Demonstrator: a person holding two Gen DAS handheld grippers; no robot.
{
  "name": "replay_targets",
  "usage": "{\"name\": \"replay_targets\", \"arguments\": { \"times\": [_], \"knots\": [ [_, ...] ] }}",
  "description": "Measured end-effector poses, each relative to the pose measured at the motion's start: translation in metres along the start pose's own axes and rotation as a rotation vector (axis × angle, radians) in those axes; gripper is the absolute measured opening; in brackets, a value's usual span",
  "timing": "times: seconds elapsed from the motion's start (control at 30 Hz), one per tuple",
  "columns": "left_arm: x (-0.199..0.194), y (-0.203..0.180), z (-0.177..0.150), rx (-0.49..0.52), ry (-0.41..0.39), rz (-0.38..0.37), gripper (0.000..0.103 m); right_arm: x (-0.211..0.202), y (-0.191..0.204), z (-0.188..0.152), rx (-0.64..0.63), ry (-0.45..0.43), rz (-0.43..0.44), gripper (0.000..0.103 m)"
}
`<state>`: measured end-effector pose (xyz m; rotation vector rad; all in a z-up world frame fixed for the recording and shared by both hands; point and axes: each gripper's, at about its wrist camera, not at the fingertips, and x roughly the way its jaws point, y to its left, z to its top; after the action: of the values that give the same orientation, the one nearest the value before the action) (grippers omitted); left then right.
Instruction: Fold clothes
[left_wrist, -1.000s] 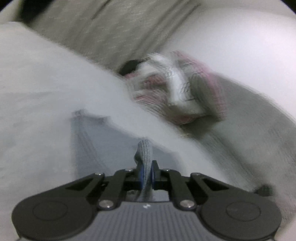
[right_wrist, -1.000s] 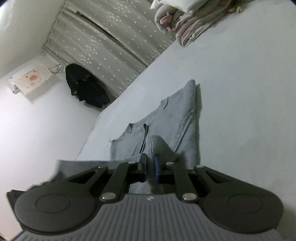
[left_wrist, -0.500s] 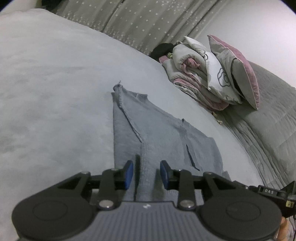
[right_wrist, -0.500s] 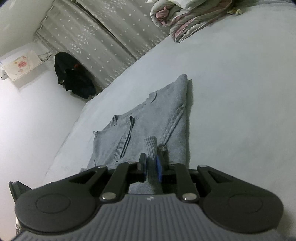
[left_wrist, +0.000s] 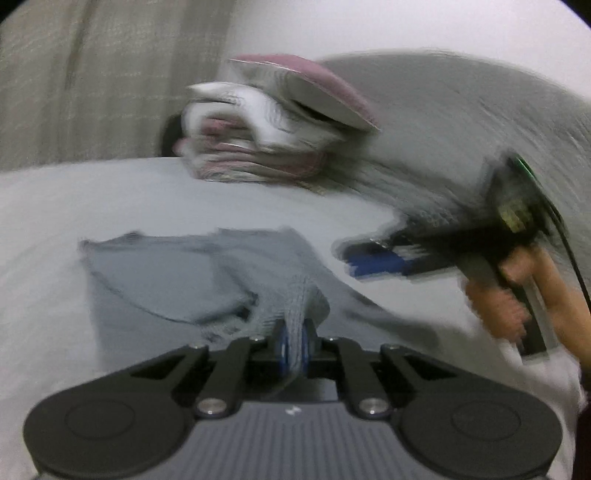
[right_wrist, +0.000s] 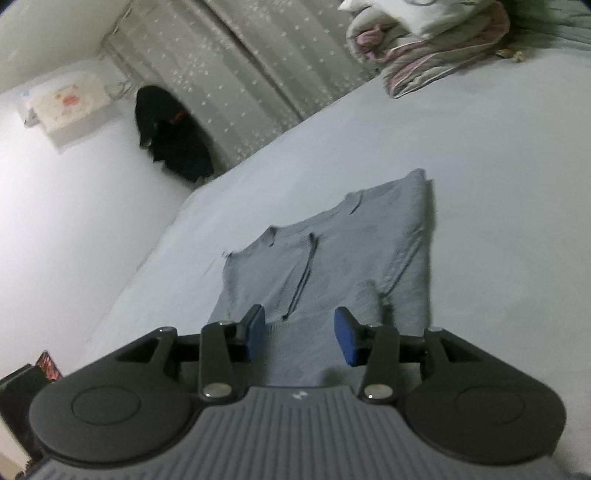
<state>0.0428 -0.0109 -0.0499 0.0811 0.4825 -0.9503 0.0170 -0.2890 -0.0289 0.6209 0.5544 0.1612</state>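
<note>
A grey knitted sweater (right_wrist: 332, 258) lay spread flat on the pale bed sheet (right_wrist: 498, 166), its collar end toward the far side and its hem toward the near side. The left gripper (left_wrist: 293, 341) had its 2 blue pads pressed together on a raised fold of the sweater's near edge, so the knit stood up in a ridge between them. The left wrist view was blurred by motion. The right gripper (right_wrist: 300, 334) hovered over the near hem with its jaws opening; the 2 blue pads stood apart, the fabric lay below the gap, and neither pad pressed on it. In the left wrist view, that right gripper appeared at the right, held by a person's hand (left_wrist: 506, 299). A stack of folded bedding (right_wrist: 424, 48) with pink trim sat at the far right of the bed. A star-patterned curtain (right_wrist: 229, 74) hung behind the far edge, with a dark garment (right_wrist: 170, 136) hanging at its left.
</note>
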Motion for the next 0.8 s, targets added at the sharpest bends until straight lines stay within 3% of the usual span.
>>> {"name": "replay_targets", "arguments": {
  "times": [0.1, 0.23, 0.57, 0.8],
  "knots": [
    [0.004, -0.025, -0.016, 0.086, 0.057, -0.033, 0.008, 0.004, 0.007, -0.002, -0.020, 0.049, 0.016, 0.046],
    [0.006, -0.032, -0.032, 0.124, 0.089, -0.018, 0.008, 0.009, 0.015, -0.007, -0.061, 0.117, 0.036, 0.046],
    [0.006, -0.050, -0.036, 0.217, 0.076, 0.030, 0.009, 0.026, 0.053, -0.028, -0.266, 0.293, 0.154, 0.046],
    [0.002, -0.059, -0.039, 0.316, 0.093, 0.028, 0.014, 0.053, 0.072, -0.049, -0.378, 0.390, 0.135, 0.046]
  ]
}}
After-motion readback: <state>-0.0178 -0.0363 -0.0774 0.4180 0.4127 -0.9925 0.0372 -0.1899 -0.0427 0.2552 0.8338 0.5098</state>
